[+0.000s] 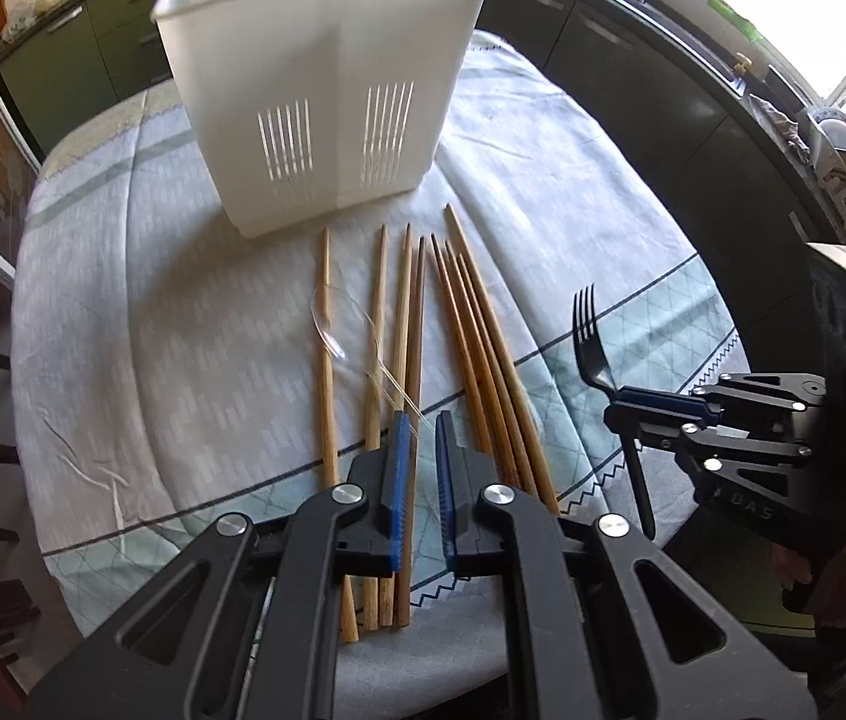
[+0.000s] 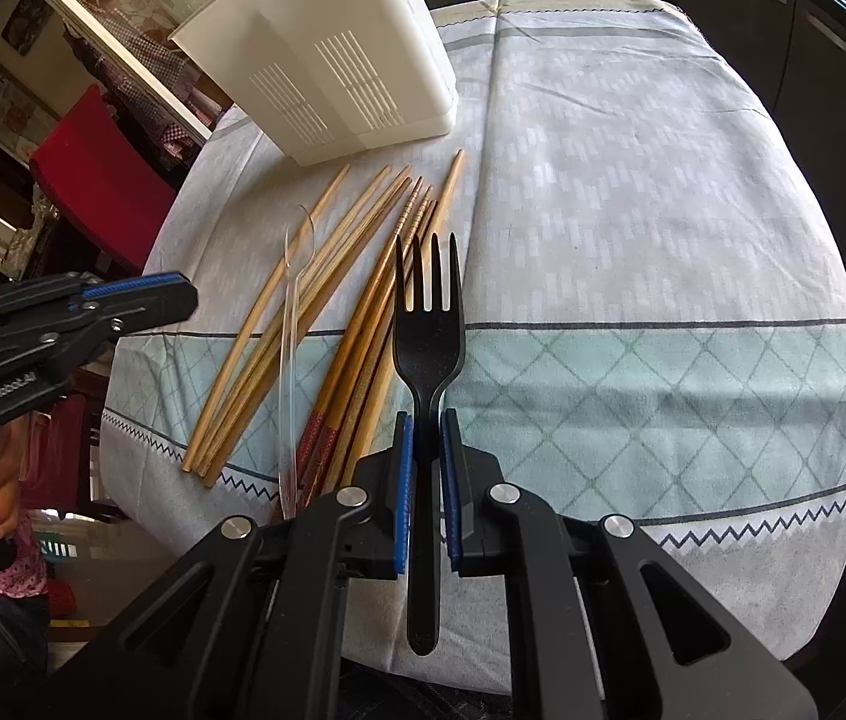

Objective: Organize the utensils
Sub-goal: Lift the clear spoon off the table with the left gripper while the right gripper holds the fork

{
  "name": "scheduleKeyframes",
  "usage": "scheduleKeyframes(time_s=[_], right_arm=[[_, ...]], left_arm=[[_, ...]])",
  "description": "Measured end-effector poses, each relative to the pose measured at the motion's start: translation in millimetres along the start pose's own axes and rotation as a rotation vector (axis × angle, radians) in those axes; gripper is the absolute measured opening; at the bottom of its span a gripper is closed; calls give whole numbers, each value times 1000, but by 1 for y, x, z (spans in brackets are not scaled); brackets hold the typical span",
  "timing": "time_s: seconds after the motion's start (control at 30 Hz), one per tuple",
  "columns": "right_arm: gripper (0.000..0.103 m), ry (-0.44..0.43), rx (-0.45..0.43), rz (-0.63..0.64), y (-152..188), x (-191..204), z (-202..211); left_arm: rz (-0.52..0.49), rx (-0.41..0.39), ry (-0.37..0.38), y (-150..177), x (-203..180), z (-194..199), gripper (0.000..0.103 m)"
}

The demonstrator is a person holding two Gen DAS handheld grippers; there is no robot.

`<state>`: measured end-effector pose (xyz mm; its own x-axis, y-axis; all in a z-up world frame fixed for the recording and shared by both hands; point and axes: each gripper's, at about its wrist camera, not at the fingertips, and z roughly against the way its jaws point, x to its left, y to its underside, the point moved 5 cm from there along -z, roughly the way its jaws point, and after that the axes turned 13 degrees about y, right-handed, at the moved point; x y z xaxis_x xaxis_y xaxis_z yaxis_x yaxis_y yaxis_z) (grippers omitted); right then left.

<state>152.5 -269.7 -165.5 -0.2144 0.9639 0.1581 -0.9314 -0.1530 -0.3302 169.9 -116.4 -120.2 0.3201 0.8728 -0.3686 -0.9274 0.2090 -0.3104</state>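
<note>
A white slotted utensil holder (image 1: 327,90) stands at the far side of the table; it also shows in the right wrist view (image 2: 327,60). Several wooden chopsticks (image 1: 405,348) (image 2: 327,300) lie in front of it, with a clear plastic spoon (image 1: 333,330) (image 2: 291,360) across them. My right gripper (image 2: 426,420) is shut on a black plastic fork (image 2: 426,324), tines pointing away; it also shows in the left wrist view (image 1: 651,414) with the fork (image 1: 588,336). My left gripper (image 1: 421,426) hovers low over the chopsticks' near ends, jaws narrowly apart and empty; it also shows in the right wrist view (image 2: 171,294).
The table is covered by a white and pale green patterned cloth (image 2: 633,192). Dark kitchen cabinets (image 1: 633,78) run behind it, with a dish rack (image 1: 843,162) at the right. A red chair (image 2: 93,174) stands at the table's left.
</note>
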Motion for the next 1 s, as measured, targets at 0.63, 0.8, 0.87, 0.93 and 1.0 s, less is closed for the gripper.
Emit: scheduleKeyframes(time_s=[0.63, 0.8, 0.87, 0.93, 1.0], right_arm=[[10, -103, -32, 5, 13, -37, 20], [10, -127, -42, 5, 16, -37, 22], [10, -132, -44, 3, 17, -38, 24], [10, -134, -48, 0, 18, -38, 26], [10, -134, -52, -3, 18, -39, 28]], left_arm=[[243, 51, -160, -25, 23, -59, 16], [240, 52, -161, -34, 17, -66, 8], [233, 38, -159, -36, 16, -63, 8], [217, 14, -157, -36, 14, -54, 8], [200, -12, -149, -37, 9, -44, 8]])
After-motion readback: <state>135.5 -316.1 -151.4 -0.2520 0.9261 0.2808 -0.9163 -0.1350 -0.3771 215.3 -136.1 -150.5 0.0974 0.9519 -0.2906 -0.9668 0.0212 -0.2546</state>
